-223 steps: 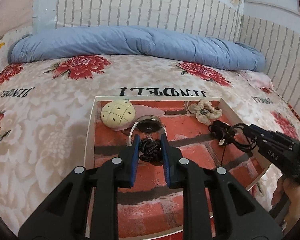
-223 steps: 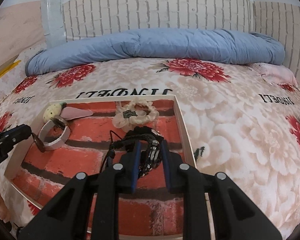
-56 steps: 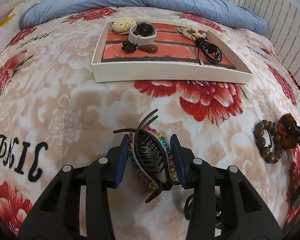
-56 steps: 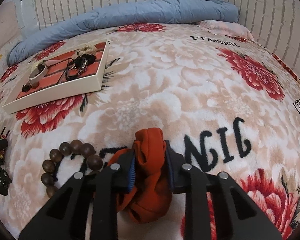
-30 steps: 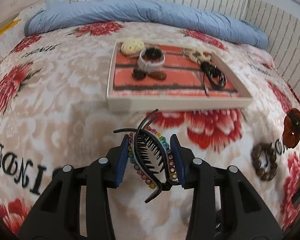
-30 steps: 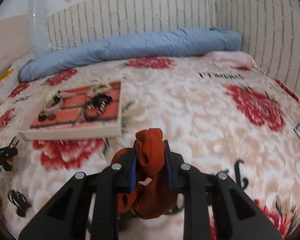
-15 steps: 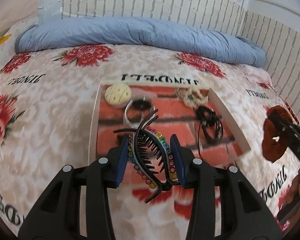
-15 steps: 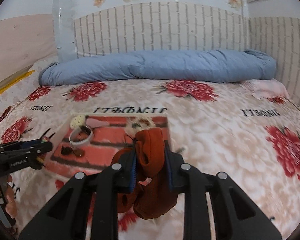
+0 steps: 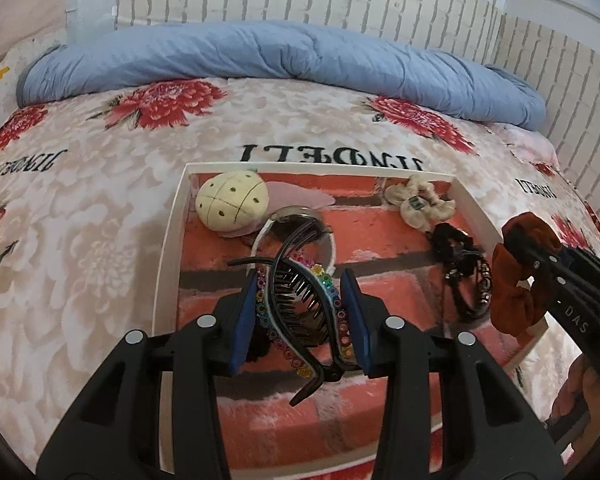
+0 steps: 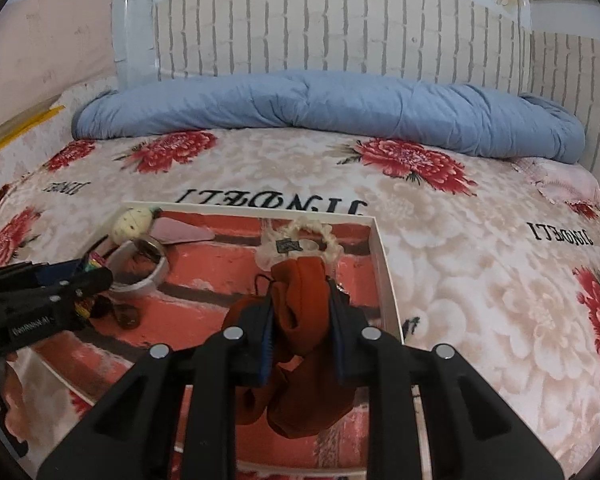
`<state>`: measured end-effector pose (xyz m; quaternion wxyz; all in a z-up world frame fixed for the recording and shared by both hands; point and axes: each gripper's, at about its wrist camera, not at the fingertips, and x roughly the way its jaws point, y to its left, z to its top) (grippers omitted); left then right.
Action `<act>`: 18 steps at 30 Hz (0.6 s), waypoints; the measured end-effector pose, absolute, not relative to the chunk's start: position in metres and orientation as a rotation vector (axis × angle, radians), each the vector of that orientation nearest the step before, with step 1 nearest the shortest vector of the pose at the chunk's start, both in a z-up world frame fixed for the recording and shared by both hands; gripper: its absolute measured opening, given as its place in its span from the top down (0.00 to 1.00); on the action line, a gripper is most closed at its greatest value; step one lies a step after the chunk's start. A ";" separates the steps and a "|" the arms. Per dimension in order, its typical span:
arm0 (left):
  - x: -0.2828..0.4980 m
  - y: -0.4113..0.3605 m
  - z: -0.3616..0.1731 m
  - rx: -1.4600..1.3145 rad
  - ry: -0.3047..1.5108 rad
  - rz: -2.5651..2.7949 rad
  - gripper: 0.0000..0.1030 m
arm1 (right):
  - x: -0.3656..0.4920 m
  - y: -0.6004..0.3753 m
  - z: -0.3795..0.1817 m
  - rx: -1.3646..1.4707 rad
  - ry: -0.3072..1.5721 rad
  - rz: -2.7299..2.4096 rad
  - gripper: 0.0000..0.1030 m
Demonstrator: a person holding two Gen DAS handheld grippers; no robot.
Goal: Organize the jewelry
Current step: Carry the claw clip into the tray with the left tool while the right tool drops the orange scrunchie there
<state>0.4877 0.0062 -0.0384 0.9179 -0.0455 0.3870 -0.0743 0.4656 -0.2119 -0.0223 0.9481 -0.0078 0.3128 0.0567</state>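
My left gripper (image 9: 302,312) is shut on a black hair claw with rainbow beads (image 9: 300,300), held just above the white tray (image 9: 168,256) with a brick-pattern floor. My right gripper (image 10: 301,320) is shut on an orange scrunchie (image 10: 300,304) over the tray's right half; it also shows in the left wrist view (image 9: 516,280). In the tray lie a cream round plush (image 9: 232,202), a white bangle (image 10: 140,272), a cream scrunchie (image 9: 418,204) and black hair ties (image 9: 464,272).
The tray rests on a bed with a red-flower blanket (image 9: 100,184). A rolled blue duvet (image 10: 332,116) lies along the brick-pattern wall behind. A pink flat piece (image 10: 184,234) lies by the plush in the tray.
Both grippers have moved forward from the open blanket to over the tray, each still holding its item. The tray now fills the lower middle of both views.
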 end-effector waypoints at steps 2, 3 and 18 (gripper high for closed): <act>0.493 0.008 -0.044 -0.088 0.804 -0.149 0.61 | 0.469 -0.214 -0.026 -0.012 0.640 0.114 0.77; 0.494 0.009 -0.046 -0.083 0.806 -0.146 0.61 | 0.470 -0.214 -0.028 -0.012 0.642 0.115 0.77; 0.497 0.009 -0.057 -0.040 0.783 -0.092 0.61 | 0.481 -0.211 -0.043 -0.025 0.640 0.083 0.77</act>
